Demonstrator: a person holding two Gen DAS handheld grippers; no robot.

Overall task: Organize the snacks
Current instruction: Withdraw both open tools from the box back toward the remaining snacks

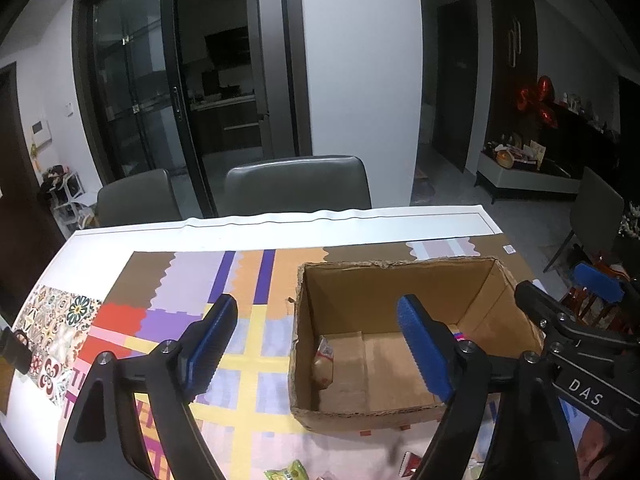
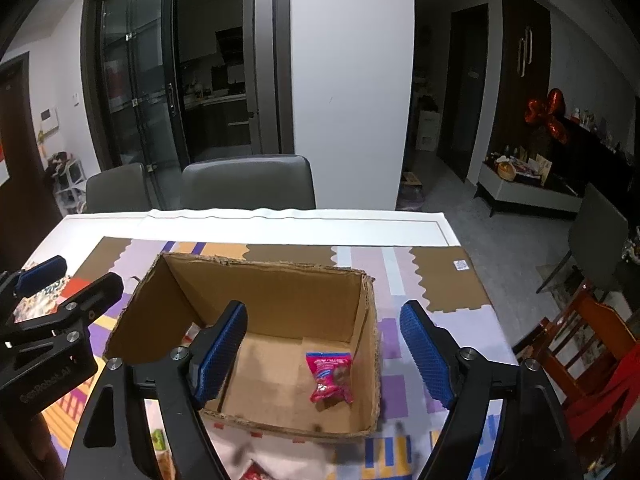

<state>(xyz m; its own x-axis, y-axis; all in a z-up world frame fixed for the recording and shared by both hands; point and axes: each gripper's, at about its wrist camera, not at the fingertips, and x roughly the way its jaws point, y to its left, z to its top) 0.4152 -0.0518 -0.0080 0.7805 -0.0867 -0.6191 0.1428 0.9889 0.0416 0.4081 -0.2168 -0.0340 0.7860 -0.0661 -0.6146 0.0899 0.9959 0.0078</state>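
Cardboard box [image 2: 256,344] fills mid-frame beyond both released hand-held grippers, left [image 1: 320,350] and right [image 2: 326,354], while loose snack packets [image 1: 286,473] lie at the bottom edge, nearer the left.

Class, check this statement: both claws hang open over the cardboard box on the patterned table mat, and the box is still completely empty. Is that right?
Not quite. The cardboard box is not empty: a pink snack packet lies on its floor, as the right wrist view shows. The rest holds: the left claw and right claw are both open, with nothing between their pads.
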